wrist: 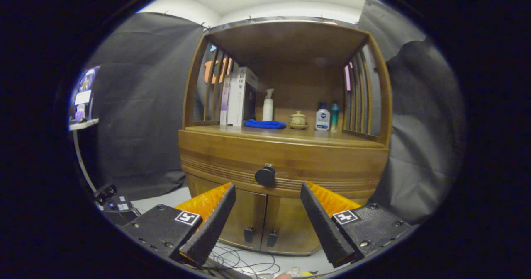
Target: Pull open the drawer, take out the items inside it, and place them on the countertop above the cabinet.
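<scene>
My claw (267, 196) spread wide, empty. Drawer (286, 158) shut, its knob (265, 175) just beyond fingertips, centred between them. Risk: closing early, pads slip off round knob, drawer stays shut.

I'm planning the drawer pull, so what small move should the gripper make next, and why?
Probably ease straight forward toward the round knob. The drawer looks closed, the gripper is open, and the knob sits beyond the fingers, roughly centred between them, so closing now would catch nothing.
</scene>
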`<state>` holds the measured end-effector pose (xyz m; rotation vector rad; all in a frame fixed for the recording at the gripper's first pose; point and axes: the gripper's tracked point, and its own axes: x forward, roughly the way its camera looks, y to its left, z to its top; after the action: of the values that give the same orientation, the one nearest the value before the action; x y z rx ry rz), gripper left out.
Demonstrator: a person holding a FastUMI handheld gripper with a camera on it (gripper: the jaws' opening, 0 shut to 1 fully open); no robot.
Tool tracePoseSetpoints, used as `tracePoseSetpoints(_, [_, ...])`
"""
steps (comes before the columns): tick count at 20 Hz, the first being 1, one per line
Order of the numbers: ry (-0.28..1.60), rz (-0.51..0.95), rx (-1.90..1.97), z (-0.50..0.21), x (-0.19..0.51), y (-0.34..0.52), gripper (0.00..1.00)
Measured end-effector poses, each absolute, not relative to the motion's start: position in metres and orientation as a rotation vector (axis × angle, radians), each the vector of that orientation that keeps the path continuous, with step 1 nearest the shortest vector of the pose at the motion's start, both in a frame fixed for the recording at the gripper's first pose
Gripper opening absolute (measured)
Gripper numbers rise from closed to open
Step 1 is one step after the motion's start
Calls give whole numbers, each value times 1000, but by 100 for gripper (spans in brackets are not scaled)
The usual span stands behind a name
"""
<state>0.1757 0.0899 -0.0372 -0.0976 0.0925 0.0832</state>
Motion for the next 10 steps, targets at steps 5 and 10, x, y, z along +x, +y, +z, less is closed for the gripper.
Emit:
tracePoseSetpoints(5, [127,13,-159,-55,239,100,100])
tracePoseSetpoints(10, [180,-45,-162,-67,275,97,96])
